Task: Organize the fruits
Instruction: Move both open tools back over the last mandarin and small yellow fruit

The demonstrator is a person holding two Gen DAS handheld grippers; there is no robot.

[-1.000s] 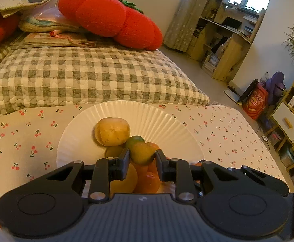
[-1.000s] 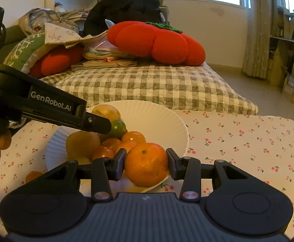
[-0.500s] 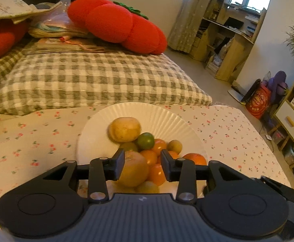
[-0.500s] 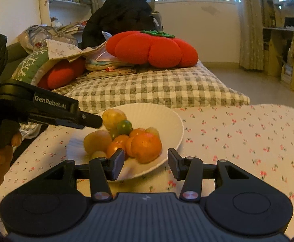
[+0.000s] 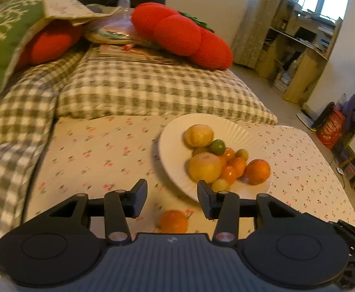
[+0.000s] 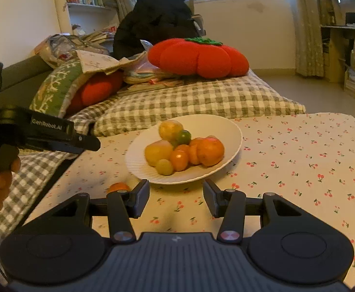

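A white fluted plate (image 5: 175, 146) (image 6: 231, 131) on the cherry-print cloth holds a pile of several fruits: yellow ones, a green one (image 5: 217, 146) (image 6: 184, 137), small orange ones and a large orange (image 5: 257, 171) (image 6: 210, 151). One small orange (image 5: 173, 221) (image 6: 118, 187) lies loose on the cloth in front of the plate. My left gripper (image 5: 172, 199) is open and empty just above the loose orange; it also shows at the left of the right wrist view (image 6: 55, 138). My right gripper (image 6: 176, 200) is open and empty, short of the plate.
Behind the table lies a grey checked cushion (image 5: 153, 90) with a red tomato-shaped pillow (image 6: 198, 57) and a green patterned pillow (image 5: 4, 39). Wooden shelves (image 5: 299, 56) stand at the far right. The cherry-print cloth (image 6: 299, 158) stretches to the right.
Both grippers have drawn back from the plate and opened wider. The right one let go of the large orange on the plate. The left swung left, over the loose orange.
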